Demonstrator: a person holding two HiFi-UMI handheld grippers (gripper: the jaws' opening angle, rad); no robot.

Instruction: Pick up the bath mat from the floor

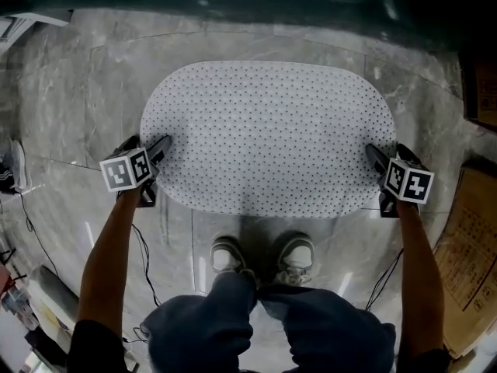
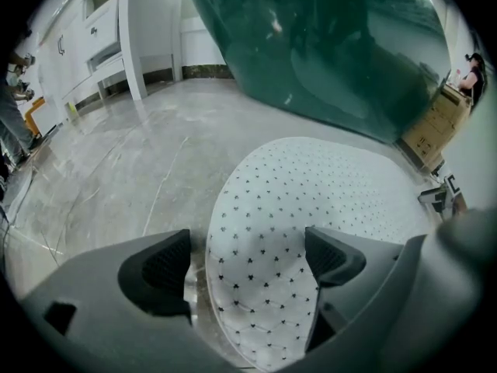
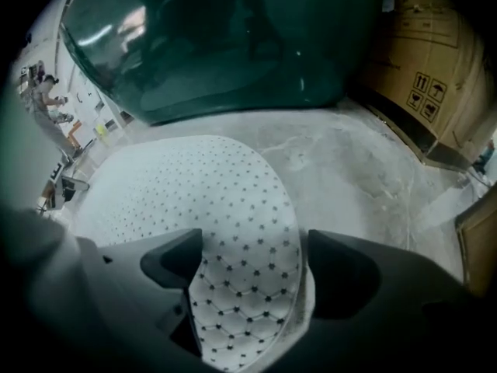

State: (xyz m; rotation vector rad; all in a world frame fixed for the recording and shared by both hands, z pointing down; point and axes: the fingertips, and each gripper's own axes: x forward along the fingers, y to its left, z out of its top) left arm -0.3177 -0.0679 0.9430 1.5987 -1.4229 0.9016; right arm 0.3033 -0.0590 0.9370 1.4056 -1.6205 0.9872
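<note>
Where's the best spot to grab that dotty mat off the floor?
Grip the mat by its two rounded ends, left gripper and right gripper one each, coming from above. It lies flat and wide; only its thin edges fit between jaws.

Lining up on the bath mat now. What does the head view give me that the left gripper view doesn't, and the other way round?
Head view only: the whole oval bath mat flat on the floor, the left gripper at one end and the right gripper at the other, and the person's shoes near its close edge. Left gripper view only: its jaws apart, straddling the mat's rim, one finger over bare floor, nothing gripped; white cabinets behind. Both: the dotted mat and the dark green tub beyond it.
</note>
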